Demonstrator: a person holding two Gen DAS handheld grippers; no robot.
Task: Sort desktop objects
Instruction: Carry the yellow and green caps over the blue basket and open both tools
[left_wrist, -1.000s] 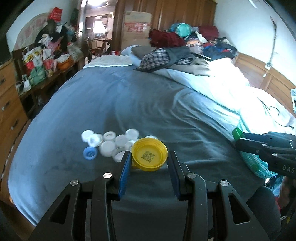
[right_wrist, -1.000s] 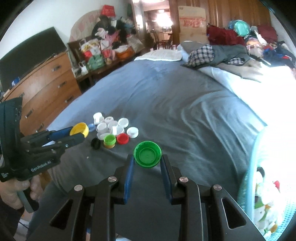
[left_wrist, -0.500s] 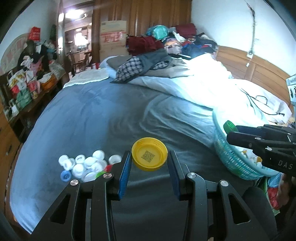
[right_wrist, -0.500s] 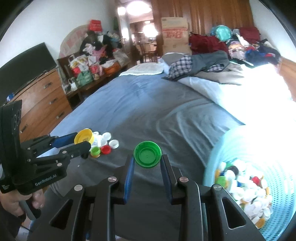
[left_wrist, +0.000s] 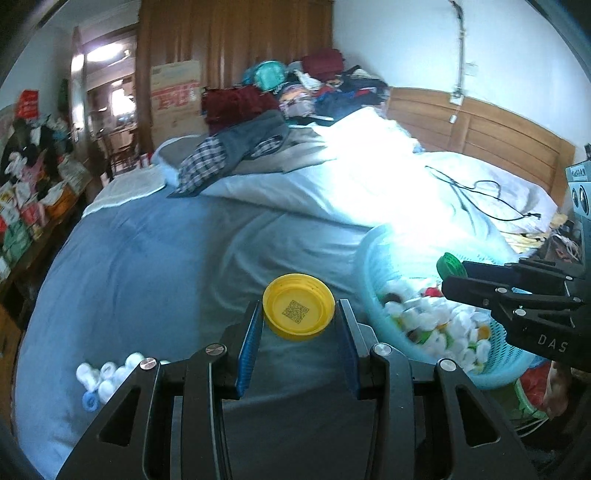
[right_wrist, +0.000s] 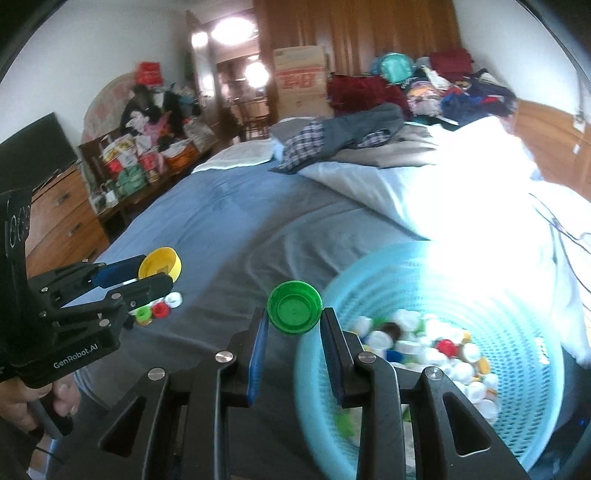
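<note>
- Caps: we grip the yellow cap (left_wrist: 298, 305) in the left tool (left_wrist: 298, 332), ready for release.
- We clamp the green cap (right_wrist: 294, 312) in the right tool (right_wrist: 294, 332), near the basket (right_wrist: 524, 295) rim.

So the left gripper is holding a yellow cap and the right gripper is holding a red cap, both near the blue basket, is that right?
Not quite: the cap in the right gripper is green, not red. The right wrist view shows the green cap pinched between its fingers beside the rim of the blue basket. The rest holds: the left gripper holds the yellow cap.
</note>
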